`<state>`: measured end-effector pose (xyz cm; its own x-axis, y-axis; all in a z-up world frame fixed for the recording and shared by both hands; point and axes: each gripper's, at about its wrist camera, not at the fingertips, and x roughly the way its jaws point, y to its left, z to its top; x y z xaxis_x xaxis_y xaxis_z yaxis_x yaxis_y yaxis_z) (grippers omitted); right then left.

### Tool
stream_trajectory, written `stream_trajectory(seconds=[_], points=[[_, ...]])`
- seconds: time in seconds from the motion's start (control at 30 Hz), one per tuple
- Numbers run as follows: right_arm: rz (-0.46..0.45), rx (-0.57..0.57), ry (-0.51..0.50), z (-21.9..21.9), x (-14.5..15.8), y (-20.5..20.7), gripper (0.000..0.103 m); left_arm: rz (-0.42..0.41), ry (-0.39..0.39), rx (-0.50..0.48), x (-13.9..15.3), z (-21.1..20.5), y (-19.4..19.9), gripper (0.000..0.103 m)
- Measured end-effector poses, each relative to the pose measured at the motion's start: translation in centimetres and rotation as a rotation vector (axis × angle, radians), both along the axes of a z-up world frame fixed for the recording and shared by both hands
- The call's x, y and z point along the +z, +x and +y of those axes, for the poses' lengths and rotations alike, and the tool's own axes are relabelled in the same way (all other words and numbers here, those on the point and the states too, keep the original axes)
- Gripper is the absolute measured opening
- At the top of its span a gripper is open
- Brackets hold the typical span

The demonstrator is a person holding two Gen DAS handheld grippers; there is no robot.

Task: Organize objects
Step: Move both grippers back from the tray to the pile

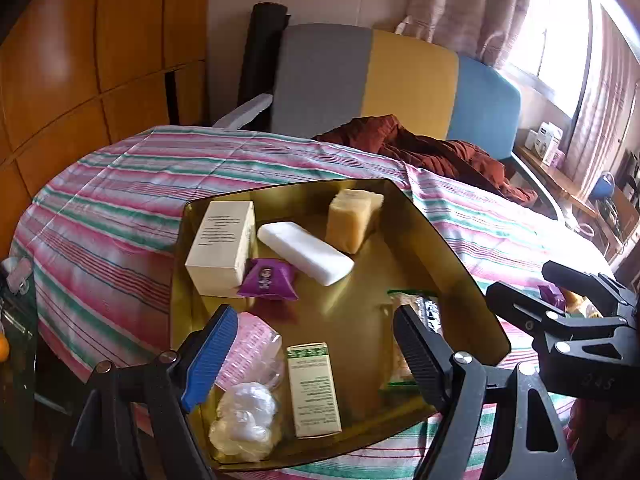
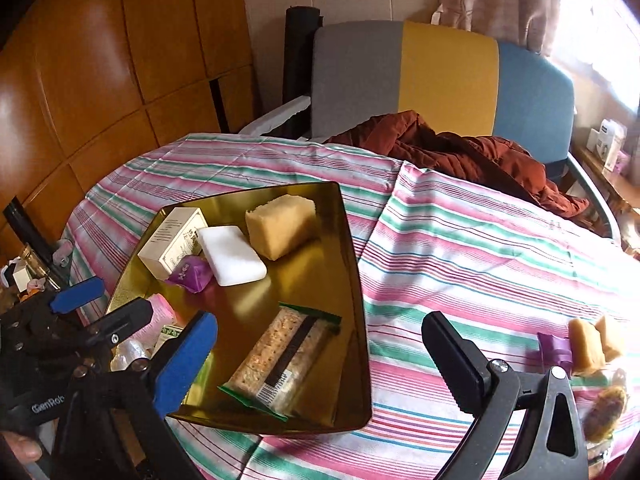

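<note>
A gold tray [image 1: 452,264] [image 2: 352,280] sits on the striped cloth. It holds a cream box [image 1: 222,248], a white bar [image 1: 306,252], a yellow sponge block [image 1: 352,216], a purple packet [image 1: 268,280], a green-white box [image 1: 314,390], a cracker pack [image 2: 280,360], a pink pack [image 1: 248,344] and a clear bag [image 1: 244,420]. My left gripper [image 1: 316,348] is open and empty above the tray's near end. My right gripper [image 2: 320,360] is open and empty over the tray's right edge. Loose sponge pieces [image 2: 592,344] and a purple item [image 2: 554,348] lie on the cloth at right.
A table with a pink, green and white striped cloth [image 2: 480,248]. Behind it stands a grey, yellow and blue chair [image 2: 440,76] with a rust-red jacket [image 2: 460,148]. Wooden panels [image 2: 100,60] are at left. A cluttered shelf [image 1: 560,160] is at far right.
</note>
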<state>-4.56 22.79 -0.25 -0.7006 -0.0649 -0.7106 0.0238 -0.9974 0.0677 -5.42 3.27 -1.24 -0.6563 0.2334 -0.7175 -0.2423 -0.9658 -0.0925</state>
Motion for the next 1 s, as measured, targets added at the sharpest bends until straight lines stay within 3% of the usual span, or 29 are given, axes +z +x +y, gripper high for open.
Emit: stream_trajectory(seconds=[0.57, 1.0], points=[[-0.003, -0.096, 0.008, 4.8, -0.4, 1.7, 0.103, -0.001, -0.042, -0.105, 0.2, 4.0, 1.4, 0.082], [-0.065, -0.278, 0.048, 15.5, -1.4, 3.0, 0.103, -0.042, -0.006, -0.260, -0.3, 8.0, 2.2, 0.082]])
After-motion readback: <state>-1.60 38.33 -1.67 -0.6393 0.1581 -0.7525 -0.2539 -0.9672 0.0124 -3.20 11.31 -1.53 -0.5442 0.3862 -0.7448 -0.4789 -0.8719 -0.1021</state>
